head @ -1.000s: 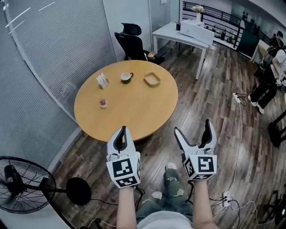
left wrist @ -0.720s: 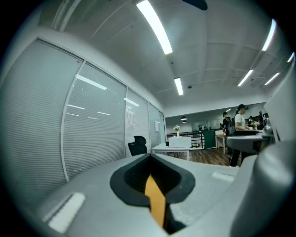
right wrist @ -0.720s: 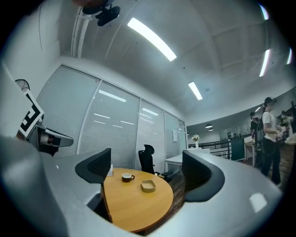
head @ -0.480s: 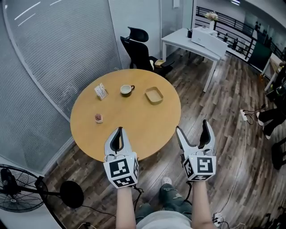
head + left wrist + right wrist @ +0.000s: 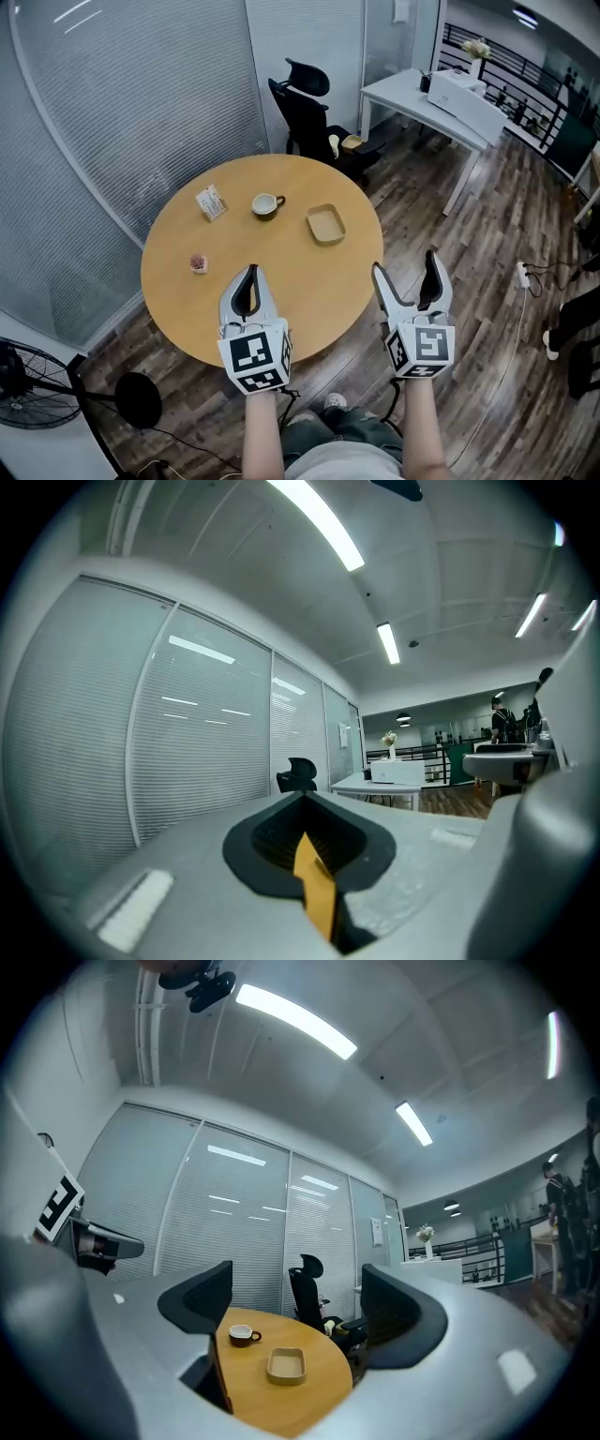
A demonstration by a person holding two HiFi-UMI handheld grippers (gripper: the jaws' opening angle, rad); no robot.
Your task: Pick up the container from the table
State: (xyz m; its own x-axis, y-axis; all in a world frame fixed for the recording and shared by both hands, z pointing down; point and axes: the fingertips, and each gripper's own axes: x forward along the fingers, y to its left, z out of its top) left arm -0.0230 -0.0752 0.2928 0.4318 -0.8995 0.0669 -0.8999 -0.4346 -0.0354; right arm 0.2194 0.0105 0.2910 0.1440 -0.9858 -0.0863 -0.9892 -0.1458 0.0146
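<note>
The only print I can make out is the black-and-white square markers on the cubes of both grippers; a small white card stand (image 5: 210, 202) on the table carries printing too small to read. The table (image 5: 309, 281) is round with a smooth, light wood top. The container (image 5: 325, 225) is a shallow, square, tan tray with rounded corners, looking empty, and it sits on the far right part of the top. Just left of it stands a cup (image 5: 267, 203), white inside and on a dark saucer; I cannot tell what is in it. A small pinkish thing (image 5: 198, 263) sits near the left edge. My left gripper (image 5: 248, 272) hangs over the near edge with its jaws pressed together on nothing. My right gripper (image 5: 405, 264), beside the table's near right edge, has its jaws spread wide; its own view frames the container (image 5: 286, 1365) and cup (image 5: 243, 1336) between them, well apart from the tips. A black office chair (image 5: 309, 103) stands behind the table, a white desk (image 5: 422, 98) beyond.
</note>
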